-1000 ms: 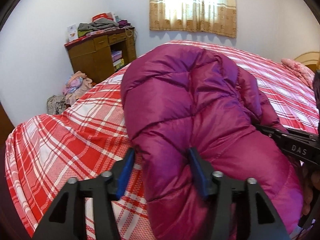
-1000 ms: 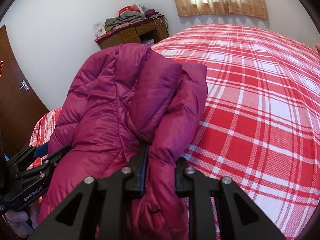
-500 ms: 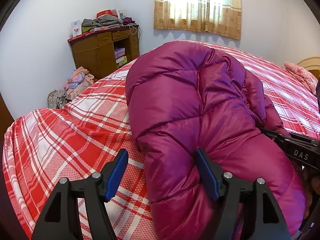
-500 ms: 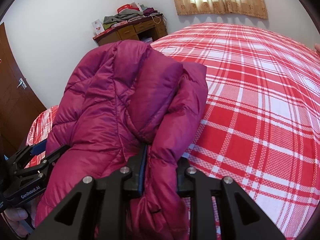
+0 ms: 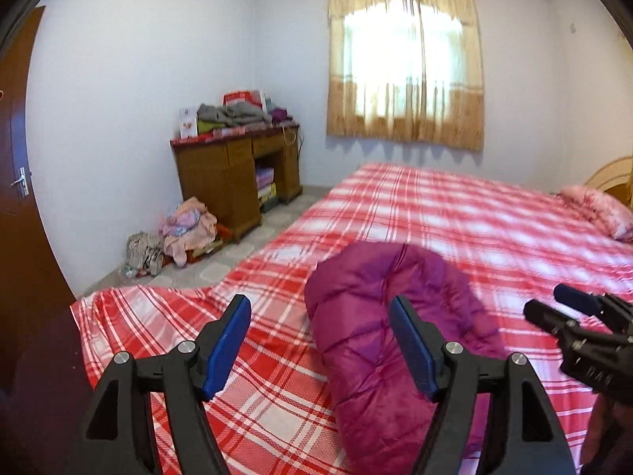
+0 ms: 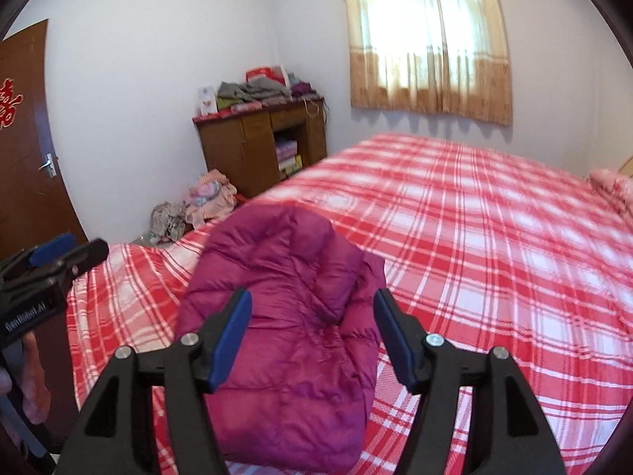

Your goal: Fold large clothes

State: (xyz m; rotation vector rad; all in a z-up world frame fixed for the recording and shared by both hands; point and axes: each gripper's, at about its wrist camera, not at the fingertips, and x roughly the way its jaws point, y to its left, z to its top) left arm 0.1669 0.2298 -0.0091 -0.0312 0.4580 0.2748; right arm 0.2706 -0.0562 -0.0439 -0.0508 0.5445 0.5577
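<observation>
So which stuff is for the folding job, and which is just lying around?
For the job: purple puffer jacket; left hand-held gripper; right hand-held gripper; bed.

Lying around: floor clothes pile; desk; clothes on desk; pink pillow.

The right gripper (image 6: 312, 336) was closed on a fold of the magenta puffer jacket (image 6: 285, 332); its jaws have just been opening and now nothing is between them. The left gripper (image 5: 318, 346) has also opened wider. Both grippers are lifted up and back, and the folded jacket now lies free on the bed (image 5: 455, 213).
</observation>
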